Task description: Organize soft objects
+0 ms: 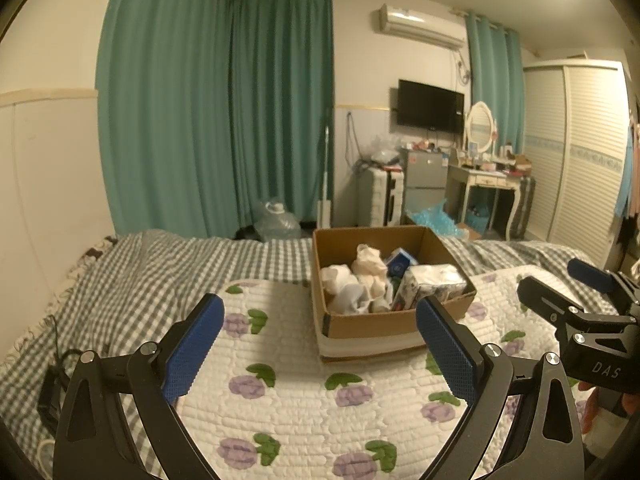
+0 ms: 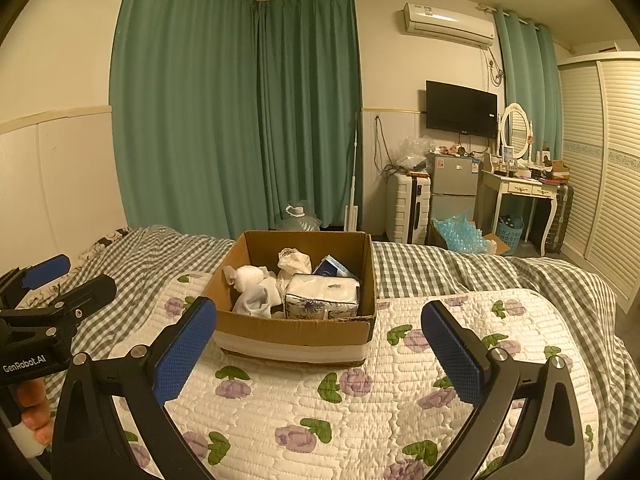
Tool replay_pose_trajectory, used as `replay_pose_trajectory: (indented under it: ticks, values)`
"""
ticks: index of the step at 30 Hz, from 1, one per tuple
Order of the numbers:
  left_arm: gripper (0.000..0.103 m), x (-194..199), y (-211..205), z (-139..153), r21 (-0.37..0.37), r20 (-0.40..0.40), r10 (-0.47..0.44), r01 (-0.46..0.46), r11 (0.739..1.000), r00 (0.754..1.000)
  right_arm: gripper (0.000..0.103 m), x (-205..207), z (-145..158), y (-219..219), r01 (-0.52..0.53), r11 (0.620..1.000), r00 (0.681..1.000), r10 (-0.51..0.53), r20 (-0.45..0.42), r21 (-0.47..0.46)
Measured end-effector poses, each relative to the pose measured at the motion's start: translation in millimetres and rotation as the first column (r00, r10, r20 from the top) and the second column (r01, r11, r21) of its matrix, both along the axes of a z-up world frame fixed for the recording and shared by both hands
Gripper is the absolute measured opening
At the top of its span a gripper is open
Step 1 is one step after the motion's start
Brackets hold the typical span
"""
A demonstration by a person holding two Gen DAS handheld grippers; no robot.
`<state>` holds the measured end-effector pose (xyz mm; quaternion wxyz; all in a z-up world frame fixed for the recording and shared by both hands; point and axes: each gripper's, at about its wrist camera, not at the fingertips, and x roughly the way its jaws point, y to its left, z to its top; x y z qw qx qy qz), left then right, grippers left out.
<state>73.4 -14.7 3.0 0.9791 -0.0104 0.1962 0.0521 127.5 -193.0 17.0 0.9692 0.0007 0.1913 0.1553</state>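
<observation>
progress: late, soft items seem all inside cardboard box (image 2: 294,330) at 12 o'clock | quilt (image 2: 360,420) bare | left gripper (image 1: 320,344), right gripper (image 2: 318,350): jaws spread, hold nothing

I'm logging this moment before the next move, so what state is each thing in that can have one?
Left gripper: open, empty, above the quilt.
Right gripper: open, empty.
Brown cardboard box: open-topped, upright on the floral quilted blanket.
White soft-pack tissues: inside the box, right side.
White crumpled cloths: piled inside the box, left side.
Wall-mounted black television: screen dark.
Teal curtains: drawn shut.
</observation>
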Motion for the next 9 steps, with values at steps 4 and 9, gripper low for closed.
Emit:
replay_pose_trajectory:
  ticks: [4,9]
  values:
    - [0.098,0.5,0.1,-0.3,0.000,-0.002,-0.001,0.001,1.000,1.000,0.103,0.1,-0.8,-0.1,0.002,1.000,1.000,-0.002,0.000,0.000]
    - [0.098,0.5,0.1,-0.1,0.000,-0.002,-0.003,0.003,1.000,1.000,0.103,1.2,-2.6,0.0,0.006,1.000,1.000,-0.006,-0.004,0.002]
